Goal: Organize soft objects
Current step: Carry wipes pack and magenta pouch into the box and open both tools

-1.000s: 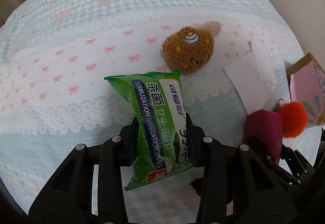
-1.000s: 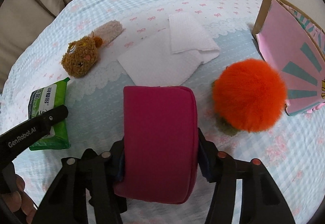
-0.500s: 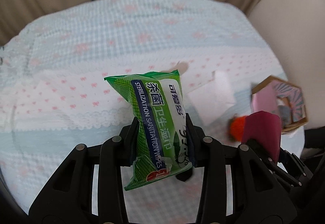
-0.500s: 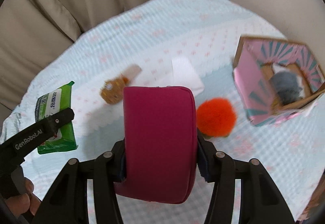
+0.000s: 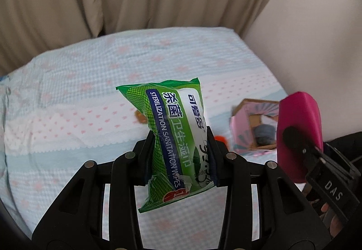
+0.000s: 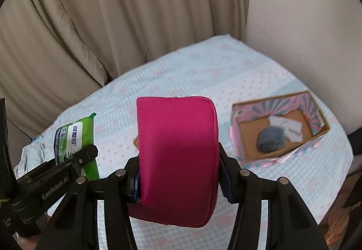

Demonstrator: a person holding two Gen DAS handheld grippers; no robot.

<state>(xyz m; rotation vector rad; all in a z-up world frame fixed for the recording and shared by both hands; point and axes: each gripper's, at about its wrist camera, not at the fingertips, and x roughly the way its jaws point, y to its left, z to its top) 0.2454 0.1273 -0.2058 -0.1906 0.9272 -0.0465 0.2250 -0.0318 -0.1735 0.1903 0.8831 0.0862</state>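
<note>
My left gripper [image 5: 179, 155] is shut on a green pack of sanitation wipes [image 5: 175, 136], held upright high above the bed. My right gripper [image 6: 178, 170] is shut on a magenta pouch [image 6: 177, 155], also lifted well off the cloth. Each held thing shows in the other view too: the pouch [image 5: 298, 134] at the right edge, the wipes pack [image 6: 74, 139] at the left. Far below, an open pink cardboard box [image 6: 280, 132] holds a grey fluffy ball [image 6: 270, 139] and white paper. An orange pom-pom [image 5: 220, 138] and a brown plush toy [image 5: 140, 116] peek out behind the wipes.
The bed [image 5: 90, 91] wears a pale blue and white cloth with pink bows. Beige curtains [image 6: 113, 23] hang behind it and a light wall [image 6: 305, 12] stands at the right. A person's fingers [image 5: 328, 216] hold the right gripper's handle.
Both grippers have risen steeply with their loads, so the bed and its items look smaller and farther. Curtains and wall have come into view. The box interior now shows.
</note>
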